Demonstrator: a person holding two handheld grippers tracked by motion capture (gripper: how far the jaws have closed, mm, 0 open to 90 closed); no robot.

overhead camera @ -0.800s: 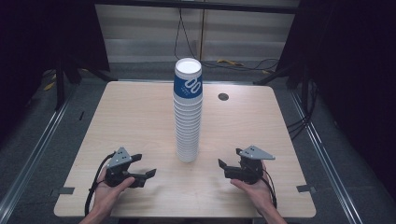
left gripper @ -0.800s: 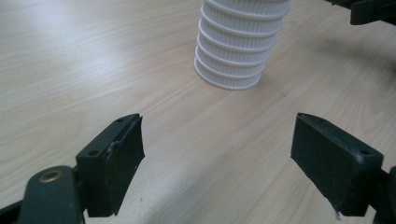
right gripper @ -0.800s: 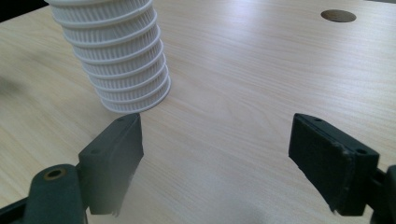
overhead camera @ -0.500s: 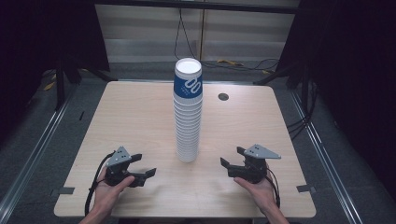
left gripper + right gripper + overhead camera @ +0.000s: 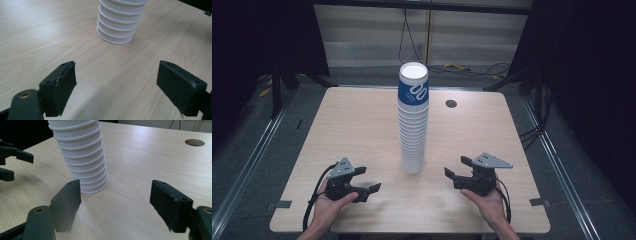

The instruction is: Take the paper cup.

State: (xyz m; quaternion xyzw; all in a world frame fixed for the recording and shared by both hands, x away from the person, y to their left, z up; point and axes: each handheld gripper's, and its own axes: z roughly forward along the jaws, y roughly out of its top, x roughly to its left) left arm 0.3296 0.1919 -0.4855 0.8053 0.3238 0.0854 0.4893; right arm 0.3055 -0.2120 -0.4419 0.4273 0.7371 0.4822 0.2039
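— Cups first: from the high view we are seeing the cup stack [image 5: 413,120] mid-frame, left gripper [image 5: 365,182] and right gripper [image 5: 458,168] flanking it low, both spread, empty.

— Gripper views: we are facing its base [image 5: 117,30] [image 5: 85,167]; we judge reaching comes next.

- Top cup [image 5: 413,89] of the cup stack [image 5: 413,135] carried a blue band w/ white marks, looked like "00" or two rounded loops.
- Smaller white print sat under those marks, too small to read.
- Lower cups in the stack were plain white ribbed, no print seen.
- Table [image 5: 362,130] bore no label or nr.
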